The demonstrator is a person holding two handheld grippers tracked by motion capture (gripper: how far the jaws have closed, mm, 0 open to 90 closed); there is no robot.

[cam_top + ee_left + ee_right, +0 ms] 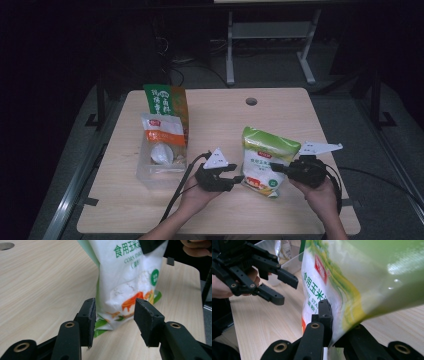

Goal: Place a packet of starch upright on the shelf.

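Standing upright on the pale wood table (225, 125), the bag of corn starch (265, 160) sits near the front edge, between the two hands. It is a soft plastic pouch, white across the middle with a yellow-green band along the top and green trim at the bottom seal; green Chinese characters run across its face above the words "CORN STARCH", and there is a red logo near the top, a small round green badge and an orange picture low down (what the picture shows is too blurred to tell). White powder shows through the film, bulging the lower half.

The right claw (332, 322) is pinched tight on the bag's side edge, the film creased between its black jaws. The left claw (115, 317) has its jaws standing partly apart; the bag's bottom corner lies just beyond and between them, and whether the near jaw touches the green seal I cannot tell.

Well apart to the left on the table, a clear plastic bin (160, 167) holds a white-and-orange packet (162, 131) and a tall green packet (167, 102).
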